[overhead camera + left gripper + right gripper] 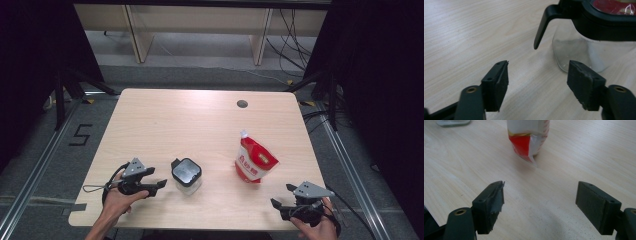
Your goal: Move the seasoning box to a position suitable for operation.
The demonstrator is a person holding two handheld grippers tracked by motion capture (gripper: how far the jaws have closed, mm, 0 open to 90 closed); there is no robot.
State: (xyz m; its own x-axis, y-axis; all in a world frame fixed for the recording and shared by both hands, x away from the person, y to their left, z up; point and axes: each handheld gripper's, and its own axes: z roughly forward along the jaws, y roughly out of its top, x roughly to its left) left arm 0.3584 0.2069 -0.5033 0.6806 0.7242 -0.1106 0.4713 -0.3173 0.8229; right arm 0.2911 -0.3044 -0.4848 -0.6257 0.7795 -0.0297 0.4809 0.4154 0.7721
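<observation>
A large digit "5" (80, 135), made of dark strips, stood on the grey floor (40, 150) beyond the table's left edge, near its far left corner. The red-and-white pouch (254, 162), which stood near the table's right edge, carried white characters across its red front; they were too small and blurred to be read in the high view. In the right gripper view the pouch (527, 137) showed small red marks along its white side, likewise not legible. The black lid of the clear jar (186, 172) bore no lettering that could be made out.
</observation>
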